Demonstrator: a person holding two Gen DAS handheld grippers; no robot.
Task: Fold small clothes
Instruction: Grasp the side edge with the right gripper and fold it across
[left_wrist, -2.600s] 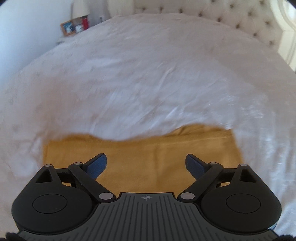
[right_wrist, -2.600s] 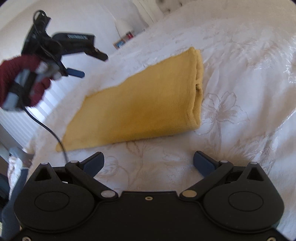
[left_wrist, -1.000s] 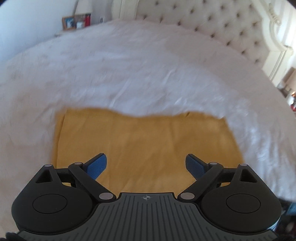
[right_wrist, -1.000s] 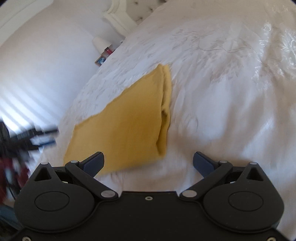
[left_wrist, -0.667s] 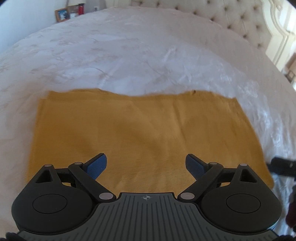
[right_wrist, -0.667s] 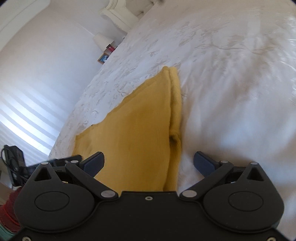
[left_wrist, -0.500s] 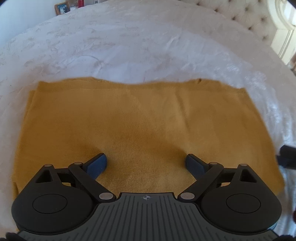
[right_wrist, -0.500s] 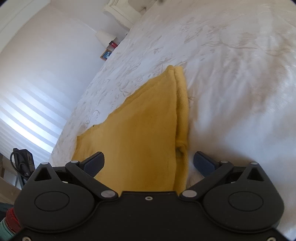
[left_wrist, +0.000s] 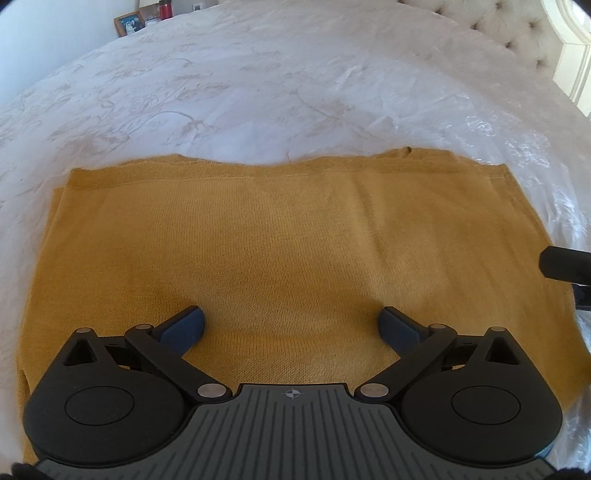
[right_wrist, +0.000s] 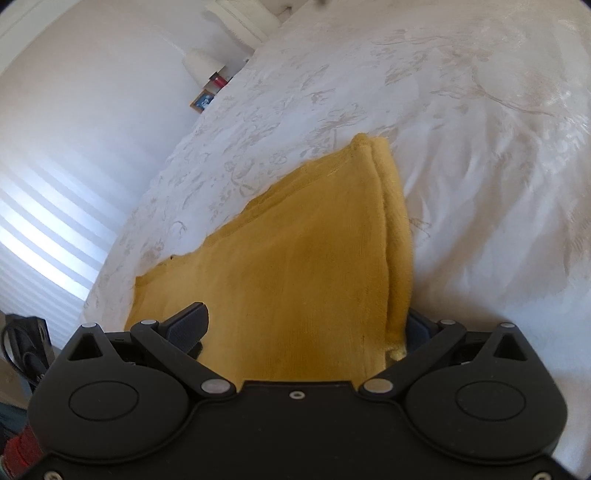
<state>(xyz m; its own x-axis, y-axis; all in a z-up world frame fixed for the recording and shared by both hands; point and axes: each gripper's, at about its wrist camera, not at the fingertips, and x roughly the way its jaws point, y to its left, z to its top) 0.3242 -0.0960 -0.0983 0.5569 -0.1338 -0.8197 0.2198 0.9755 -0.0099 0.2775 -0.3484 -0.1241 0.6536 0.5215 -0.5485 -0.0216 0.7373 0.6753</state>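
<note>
A mustard-yellow knitted garment (left_wrist: 288, 240) lies folded into a flat rectangle on the white bed. My left gripper (left_wrist: 291, 325) is open, its blue fingertips pressed down onto the near part of the cloth. In the right wrist view the same garment (right_wrist: 314, 258) shows its layered right edge. My right gripper (right_wrist: 306, 325) is open and straddles that edge: the left finger (right_wrist: 188, 325) is over the top layer, the right finger is mostly hidden beside and under the folded edge. Part of the right gripper (left_wrist: 567, 262) shows at the right rim of the left wrist view.
The white floral bedspread (left_wrist: 258, 92) spreads all around. A tufted headboard (left_wrist: 517, 33) is at the far right. A bedside table with a picture frame (left_wrist: 127, 22) and a red bottle stands far left. A window blind (right_wrist: 44, 229) is at the left.
Both grippers have come down to the garment. The left one now presses its fingertips on the cloth. The right one has moved onto the garment's right edge, which now sits between its fingers.
</note>
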